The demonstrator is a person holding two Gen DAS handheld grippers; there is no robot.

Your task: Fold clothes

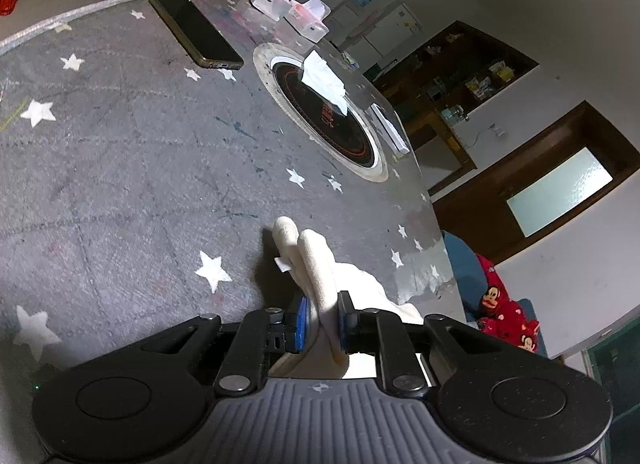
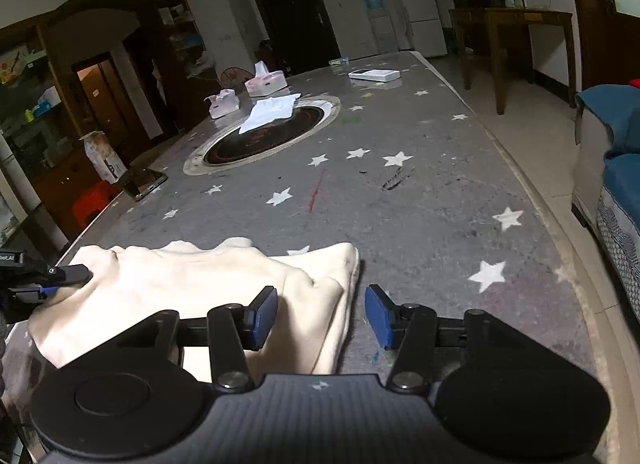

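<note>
A cream garment (image 2: 192,288) lies bunched on the grey star-patterned table (image 2: 420,204) near its front edge. In the left wrist view my left gripper (image 1: 323,324) is shut on a fold of that cream cloth (image 1: 316,260), which sticks out past the blue pads. The same left gripper (image 2: 52,278) shows at the cloth's left edge in the right wrist view. My right gripper (image 2: 322,318) is open just above the garment's right edge, its left pad over the cloth and its right pad over bare table.
A round inset cooktop (image 2: 264,134) with a white cloth (image 2: 270,110) on it sits mid-table. A black phone (image 1: 196,30), two pink tissue boxes (image 2: 266,82) and a white flat box (image 2: 374,74) lie further off. A blue sofa (image 2: 616,168) stands to the right.
</note>
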